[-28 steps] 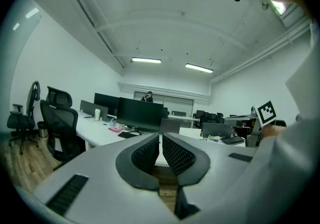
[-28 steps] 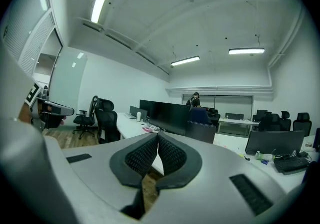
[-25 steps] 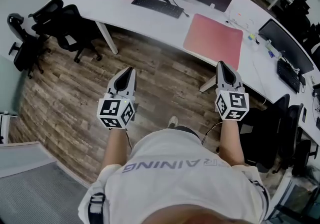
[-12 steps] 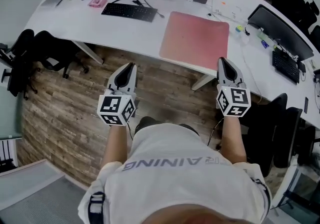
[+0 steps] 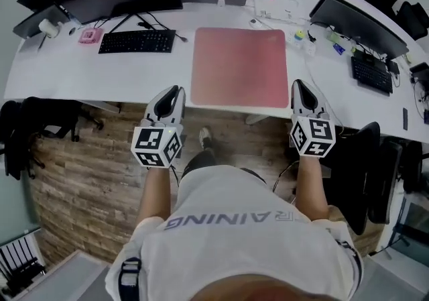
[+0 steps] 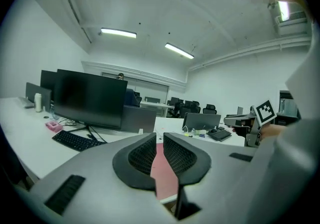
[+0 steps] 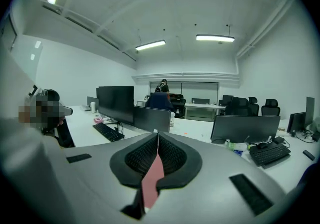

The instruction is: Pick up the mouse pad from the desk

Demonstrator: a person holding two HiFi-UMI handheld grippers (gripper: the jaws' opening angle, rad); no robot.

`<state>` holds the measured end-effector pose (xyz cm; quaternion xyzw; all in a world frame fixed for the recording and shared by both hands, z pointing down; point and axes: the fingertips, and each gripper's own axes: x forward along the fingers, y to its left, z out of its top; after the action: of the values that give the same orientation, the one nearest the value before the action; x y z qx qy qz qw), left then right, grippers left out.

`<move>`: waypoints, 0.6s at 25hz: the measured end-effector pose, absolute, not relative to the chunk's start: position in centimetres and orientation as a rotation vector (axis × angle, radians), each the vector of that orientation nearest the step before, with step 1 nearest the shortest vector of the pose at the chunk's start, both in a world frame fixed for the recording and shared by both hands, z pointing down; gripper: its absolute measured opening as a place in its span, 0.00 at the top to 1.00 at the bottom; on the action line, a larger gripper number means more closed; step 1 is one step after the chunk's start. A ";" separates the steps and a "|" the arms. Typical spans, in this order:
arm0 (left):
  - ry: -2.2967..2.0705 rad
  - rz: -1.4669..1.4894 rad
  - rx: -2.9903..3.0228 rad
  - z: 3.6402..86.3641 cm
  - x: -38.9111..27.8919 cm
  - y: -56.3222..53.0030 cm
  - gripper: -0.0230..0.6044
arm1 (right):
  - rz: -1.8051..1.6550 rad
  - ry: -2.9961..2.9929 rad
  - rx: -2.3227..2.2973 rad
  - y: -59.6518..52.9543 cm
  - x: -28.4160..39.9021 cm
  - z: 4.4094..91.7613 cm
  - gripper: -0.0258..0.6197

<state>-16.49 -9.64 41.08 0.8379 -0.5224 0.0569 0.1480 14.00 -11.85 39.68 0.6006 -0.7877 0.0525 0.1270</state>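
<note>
Got the pink mouse pad (image 5: 239, 67) flat on the white desk (image 5: 53, 72), right of the keyboard (image 5: 137, 41). Holding left gripper (image 5: 174, 91) and right gripper (image 5: 299, 84) clenched empty near its front corners. Only catching a pad sliver past each gripper's jaws.

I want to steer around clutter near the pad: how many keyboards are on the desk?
2. One keyboard lies left of the mouse pad; a second keyboard sits far to the pad's right. Others may be out of view.

Matt cloth mouse pad (image 5: 239, 66); smooth white desk (image 5: 60, 73); wood-grain plank floor (image 5: 80, 175).
</note>
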 end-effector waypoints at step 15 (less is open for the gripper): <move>-1.256 0.404 2.306 50.9 -15.3 -28.7 0.73 | 0.389 -1.985 1.826 -25.9 17.5 48.3 0.92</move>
<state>-15.34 -28.70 50.89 0.8426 -0.4589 0.1478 0.2399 17.46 -25.90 48.30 0.6557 -0.7126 0.1398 0.2066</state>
